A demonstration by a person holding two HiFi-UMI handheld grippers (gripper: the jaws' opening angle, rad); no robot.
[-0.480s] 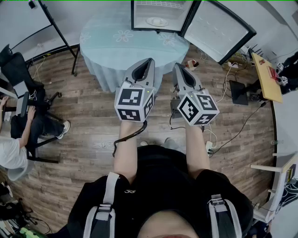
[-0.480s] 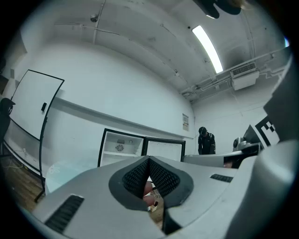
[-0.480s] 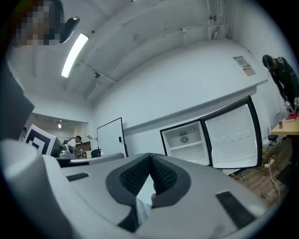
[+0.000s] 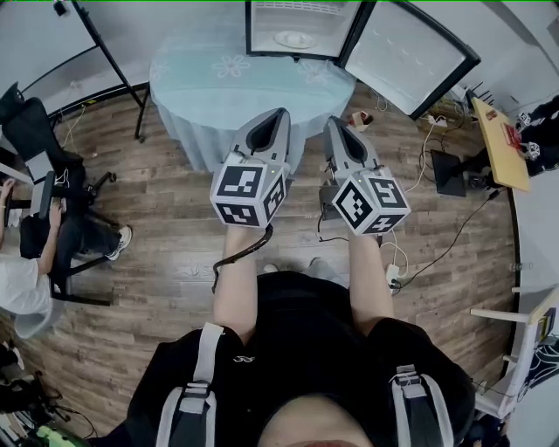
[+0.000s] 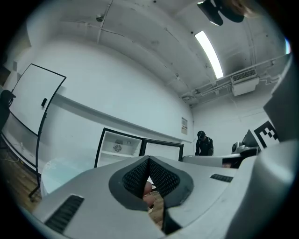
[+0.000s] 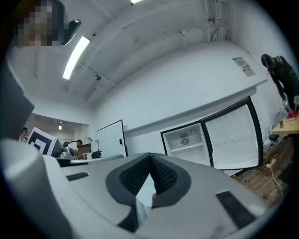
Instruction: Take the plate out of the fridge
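Wood-plank floor, then a round table draped in pale blue cloth. Beyond it stands a small white-lined fridge, its door swung wide to the right. Both grey grippers point level at it from across the table, well short: left gripper and right gripper, jaws pressed together, empty. The plate, white, round and shallow, lies flat on the fridge shelf dead ahead, seemingly a shade nearer the left.

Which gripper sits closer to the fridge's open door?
The right gripper: it is on the side where the fridge door stands open, while the left gripper is farther from it.
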